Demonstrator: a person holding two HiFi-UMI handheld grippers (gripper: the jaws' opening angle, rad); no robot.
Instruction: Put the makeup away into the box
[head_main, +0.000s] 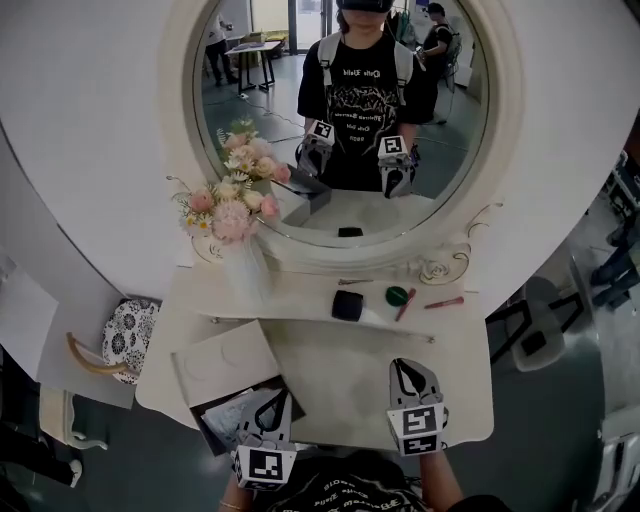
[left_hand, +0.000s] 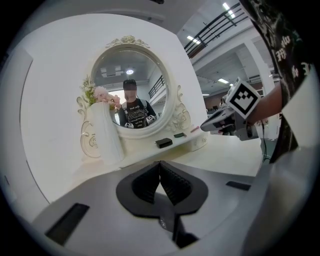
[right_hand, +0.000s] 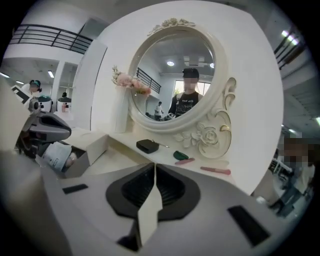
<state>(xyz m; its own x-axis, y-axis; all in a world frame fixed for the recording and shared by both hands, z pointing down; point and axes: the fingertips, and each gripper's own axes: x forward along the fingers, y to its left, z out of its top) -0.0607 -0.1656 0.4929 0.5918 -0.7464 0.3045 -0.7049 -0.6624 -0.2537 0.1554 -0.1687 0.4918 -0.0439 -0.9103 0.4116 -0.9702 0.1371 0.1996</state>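
Observation:
On the dressing table's shelf lie a black compact (head_main: 347, 305) (right_hand: 147, 146) (left_hand: 163, 142), a green piece (head_main: 397, 296) (right_hand: 181, 155), a pink stick (head_main: 404, 306) (right_hand: 185, 161) and a pink pencil (head_main: 443, 302) (right_hand: 216, 170). The open box (head_main: 228, 405) (right_hand: 75, 156) stands at the table's front left with some items inside. My left gripper (head_main: 276, 396) (left_hand: 160, 164) hovers over the box's right edge, shut and empty. My right gripper (head_main: 399, 364) (right_hand: 154, 165) is over the table's front right, shut with nothing in it, pointing toward the makeup.
A round mirror (head_main: 345, 110) in an ornate white frame backs the shelf. A white vase (head_main: 245, 270) with pink flowers stands at the shelf's left end. The box's lid (head_main: 222, 362) lies open behind the box. A patterned chair (head_main: 125, 335) sits to the left of the table.

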